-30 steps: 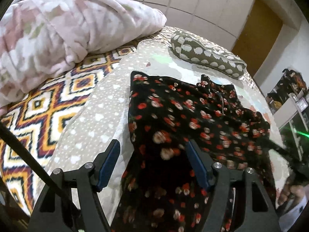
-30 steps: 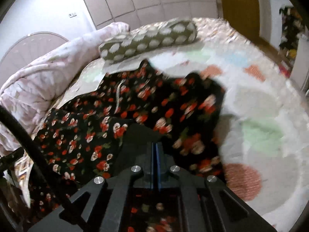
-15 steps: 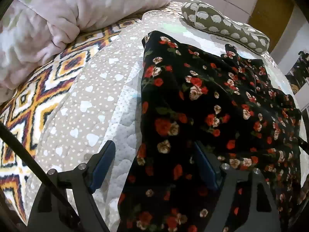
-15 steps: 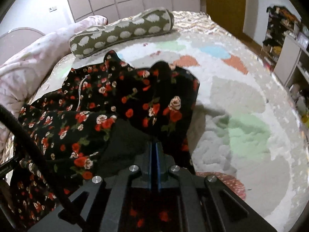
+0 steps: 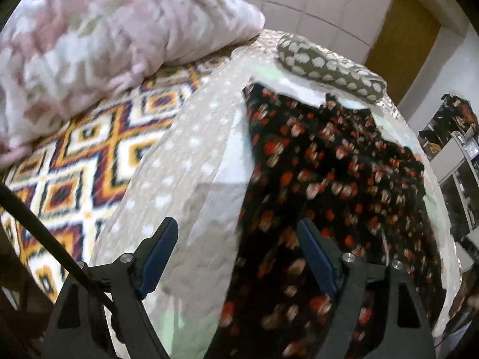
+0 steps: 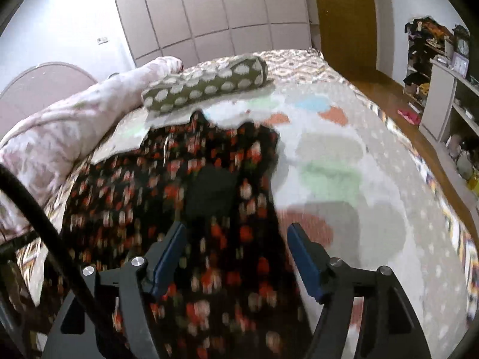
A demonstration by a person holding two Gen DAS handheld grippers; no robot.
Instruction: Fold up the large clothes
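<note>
Bedroom wardrobe panels are looming behind the quilted bedspread (image 6: 344,155) where I am folding a black floral dress (image 5: 329,179), its thin, limp fabric lying lengthwise away from me toward the spotted olive bolster (image 6: 206,86). My left gripper (image 5: 239,257) is hovering spread over the dress's left edge; my right gripper (image 6: 236,257), also spread and holding nothing, is hanging over its right edge.

Pale panelled wardrobe (image 6: 209,15), brown wooden door (image 6: 344,21), cluttered white shelves (image 6: 443,95) over wooden floor (image 6: 386,89)
</note>
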